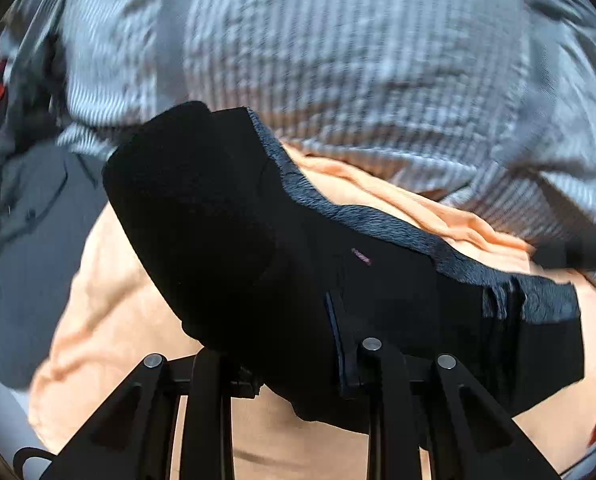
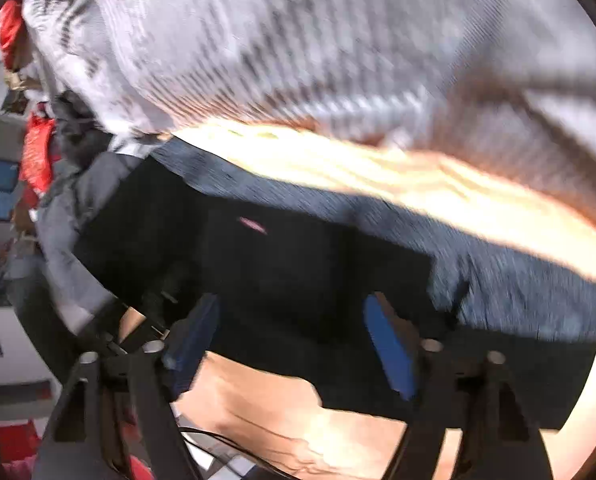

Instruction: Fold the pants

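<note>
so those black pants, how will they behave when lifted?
Probably floppy: the black pants drape from the left hand-held gripper. The fuzzy grey lining suggests thick, fairly grippy fabric. Likely to sag, held by one edge.

I can't see my left gripper's (image 1: 298, 364) tips; the black pants (image 1: 234, 232) cover them. My right view is all smeared. The striped cloth (image 2: 298, 40) runs off the top edge. Upper-left things are too blurry to name.
</note>
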`<state>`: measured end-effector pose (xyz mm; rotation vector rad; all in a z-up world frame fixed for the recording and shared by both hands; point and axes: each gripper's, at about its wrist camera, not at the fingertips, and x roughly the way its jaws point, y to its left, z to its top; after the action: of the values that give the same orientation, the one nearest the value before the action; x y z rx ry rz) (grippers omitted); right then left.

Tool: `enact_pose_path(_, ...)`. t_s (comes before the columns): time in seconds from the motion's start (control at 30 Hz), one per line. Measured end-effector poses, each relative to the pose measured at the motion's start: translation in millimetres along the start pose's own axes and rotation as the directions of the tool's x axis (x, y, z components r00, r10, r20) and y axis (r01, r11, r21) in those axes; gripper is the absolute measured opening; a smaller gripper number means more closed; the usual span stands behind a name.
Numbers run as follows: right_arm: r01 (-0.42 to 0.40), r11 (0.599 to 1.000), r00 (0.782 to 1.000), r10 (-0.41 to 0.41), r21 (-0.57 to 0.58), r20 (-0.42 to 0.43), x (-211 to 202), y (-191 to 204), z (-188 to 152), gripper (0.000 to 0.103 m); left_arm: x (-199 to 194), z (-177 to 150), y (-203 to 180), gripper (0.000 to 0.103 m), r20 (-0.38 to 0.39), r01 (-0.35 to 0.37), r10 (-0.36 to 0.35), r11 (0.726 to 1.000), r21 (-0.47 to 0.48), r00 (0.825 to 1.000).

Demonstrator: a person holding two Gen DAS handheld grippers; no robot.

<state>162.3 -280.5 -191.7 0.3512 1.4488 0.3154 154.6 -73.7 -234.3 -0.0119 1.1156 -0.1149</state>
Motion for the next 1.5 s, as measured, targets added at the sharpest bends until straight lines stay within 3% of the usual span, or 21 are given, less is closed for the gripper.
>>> enact_pose_path(0.23, -0.092, 0.984, 0.978, 0.060, -0.153, -0.201, 24, 89, 70, 0.087, -11, 0, -25, 0.027, 0.063, -0.026, 0.018, 0.991, 0.132, 0.998)
enact_pose_path(0.3, -0.080, 0.978, 0.960, 0.023, -0.193, -0.279, 42, 109, 81, 0.097, -14, -1, -31, 0.027, 0.078, -0.036, 0.024, 0.986, 0.161, 0.997)
enact_pose_path(0.4, -0.023, 0.965, 0.940, -0.067, -0.260, -0.335, 64, 129, 90, 0.097, -18, 0, -38, 0.027, 0.095, -0.045, 0.027, 0.981, 0.188, 0.995)
enact_pose_path(0.63, 0.070, 0.927, 0.868, -0.239, -0.369, -0.436, 108, 145, 89, 0.096, -28, -6, -53, 0.027, 0.133, -0.075, 0.040, 0.961, 0.268, 0.990)
enact_pose_path(0.67, 0.089, 0.921, 0.866, -0.260, -0.379, -0.428, 107, 141, 87, 0.085, -29, -7, -55, 0.027, 0.137, -0.077, 0.040, 0.958, 0.276, 0.990)
enact_pose_path(0.7, 0.104, 0.920, 0.868, -0.269, -0.377, -0.418, 105, 137, 87, 0.058, -30, -7, -55, 0.027, 0.137, -0.077, 0.040, 0.957, 0.280, 0.990)
enact_pose_path(0.73, 0.108, 0.923, 0.873, -0.266, -0.369, -0.408, 102, 133, 87, 0.048, -30, -7, -56, 0.027, 0.131, -0.074, 0.039, 0.958, 0.279, 0.991)
enact_pose_path(0.8, 0.087, 0.943, 0.905, -0.210, -0.322, -0.369, 85, 117, 86, 0.029, -31, -6, -55, 0.027, 0.113, -0.057, 0.028, 0.962, 0.266, 0.993)
enact_pose_path(0.97, 0.012, 0.976, 0.965, -0.068, -0.220, -0.252, 41, 76, 72, 0.025, -48, -6, -75, 0.027, 0.116, -0.012, -0.025, 0.951, 0.308, 0.993)
enact_pose_path(1.13, -0.089, 0.990, 0.988, 0.074, -0.110, -0.132, -9, 29, 51, 0.023, -67, -11, -115, 0.027, 0.118, 0.018, -0.069, 0.921, 0.388, 0.991)
enact_pose_path(1.33, -0.245, 0.969, 0.969, 0.245, -0.003, 0.027, -67, -48, 10, 0.023, -86, -18, -167, 0.027, 0.067, 0.086, -0.132, 0.884, 0.459, 0.989)
enact_pose_path(1.5, -0.327, 0.942, 0.941, 0.316, 0.079, 0.124, -103, -112, -24, 0.021, -94, -29, -218, 0.027, 0.030, 0.115, -0.153, 0.844, 0.523, 0.988)
